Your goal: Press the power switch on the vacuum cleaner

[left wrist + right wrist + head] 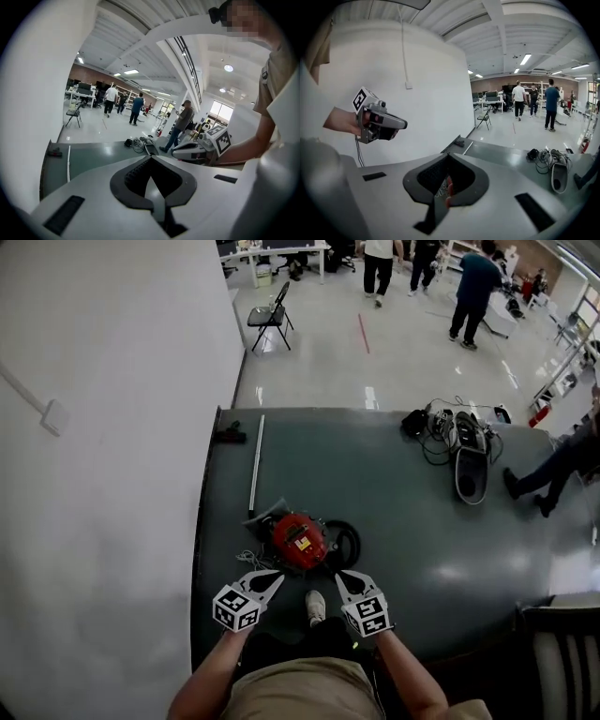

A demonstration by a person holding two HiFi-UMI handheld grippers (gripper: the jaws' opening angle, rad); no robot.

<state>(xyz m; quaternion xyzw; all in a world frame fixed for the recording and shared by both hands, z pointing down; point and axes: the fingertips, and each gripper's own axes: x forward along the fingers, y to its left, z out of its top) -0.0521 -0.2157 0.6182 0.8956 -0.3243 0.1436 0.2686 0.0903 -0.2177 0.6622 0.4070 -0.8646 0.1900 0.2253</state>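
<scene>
Two grippers, one in each hand, low in the head view. Left gripper (270, 579): jaws closed tip to tip, nothing held. Right gripper (345, 579): likewise closed and empty, a sliver of red visible through the gap behind its pads in the right gripper view. One marker cube on each.

Just ahead of both tips and between them, touching neither: one red vacuum (298, 540), lying on the dark mat (394, 512). One black hose (345, 545) looped at its right, a thin cord (249, 560) bunched at its left. Power switch too small to pick out. One shoe (316, 607) between the grippers.

Farther out: one white tube (255, 463) lying lengthwise near the mat's left edge, and one small black part (230, 436) beside its far end. One tangle of cables (433, 427) and one dark oval device (470, 465) well apart at the far right.

Beyond the mat: glossy pale floor, one folding chair (270, 313), three people standing, heads cut off by the top edge. A fourth person at the right edge, legs only. White wall (103, 474) along the left. Open hall with strip lights on the ceiling in both gripper views.
</scene>
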